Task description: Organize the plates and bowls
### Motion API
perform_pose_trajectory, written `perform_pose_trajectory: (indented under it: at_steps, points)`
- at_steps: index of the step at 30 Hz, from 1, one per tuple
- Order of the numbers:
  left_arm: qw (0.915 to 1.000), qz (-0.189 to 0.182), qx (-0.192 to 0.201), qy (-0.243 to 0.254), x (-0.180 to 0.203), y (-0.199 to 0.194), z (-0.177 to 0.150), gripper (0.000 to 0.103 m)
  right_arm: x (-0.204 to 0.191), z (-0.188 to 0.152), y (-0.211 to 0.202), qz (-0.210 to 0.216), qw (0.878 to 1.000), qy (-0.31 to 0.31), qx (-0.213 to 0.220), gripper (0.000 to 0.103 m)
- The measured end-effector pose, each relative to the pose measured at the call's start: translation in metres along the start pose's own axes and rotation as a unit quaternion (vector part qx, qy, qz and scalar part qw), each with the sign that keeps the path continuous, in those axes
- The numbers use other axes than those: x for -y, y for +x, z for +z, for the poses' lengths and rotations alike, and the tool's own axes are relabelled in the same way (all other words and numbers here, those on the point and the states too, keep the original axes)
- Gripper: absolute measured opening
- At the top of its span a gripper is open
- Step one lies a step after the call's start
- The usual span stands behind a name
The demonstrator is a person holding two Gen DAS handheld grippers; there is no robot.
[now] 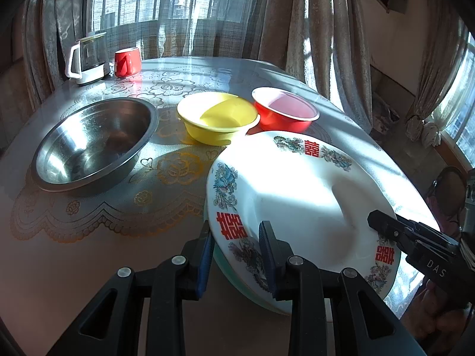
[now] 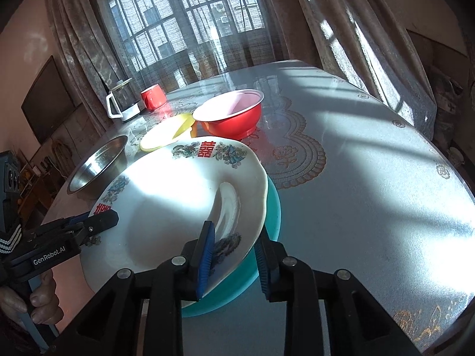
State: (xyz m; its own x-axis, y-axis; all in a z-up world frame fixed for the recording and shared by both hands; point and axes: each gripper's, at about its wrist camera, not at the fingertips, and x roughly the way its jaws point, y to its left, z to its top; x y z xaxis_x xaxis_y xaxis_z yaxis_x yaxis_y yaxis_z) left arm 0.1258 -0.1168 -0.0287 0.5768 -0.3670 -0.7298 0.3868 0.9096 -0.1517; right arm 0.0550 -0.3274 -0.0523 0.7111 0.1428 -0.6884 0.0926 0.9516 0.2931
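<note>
Table point(image 1: 89, 252); both grippers astride plate point(image 1: 297, 184).

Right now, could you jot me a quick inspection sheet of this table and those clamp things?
Surface: table under a lace-patterned cover, sunlit.
Job's things: white plate lying on a teal plate; steel bowl, yellow bowl and red bowl stand behind.
Clutter: glass kettle and red mug at the far edge.
Grippers: left gripper and right gripper each straddle the white plate's rim; contact unclear.
Cables: nothing seen.
Surroundings: curtains, barred window.
</note>
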Motion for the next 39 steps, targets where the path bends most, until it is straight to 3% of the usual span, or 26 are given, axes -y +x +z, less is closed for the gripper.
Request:
perform_pose_trajectory:
  at_steps: [9,29,39]
  points:
    - [0.9996,0.016,0.017,0.012,0.001,-0.018,-0.006,0.031,-0.001,0.001,-0.007,-0.004,1.000,0.015,-0.010,0.028]
    - [0.9991,0.016,0.032,-0.021,-0.022,-0.047,-0.025,0.031,-0.007,0.003,-0.017,-0.033,0.999,0.018,-0.009,0.030]
    - [0.9981,0.021,0.028,-0.051,-0.045,-0.051,-0.038,0.031,-0.007,0.014,-0.032,-0.052,0.998,0.027,0.021,0.033]
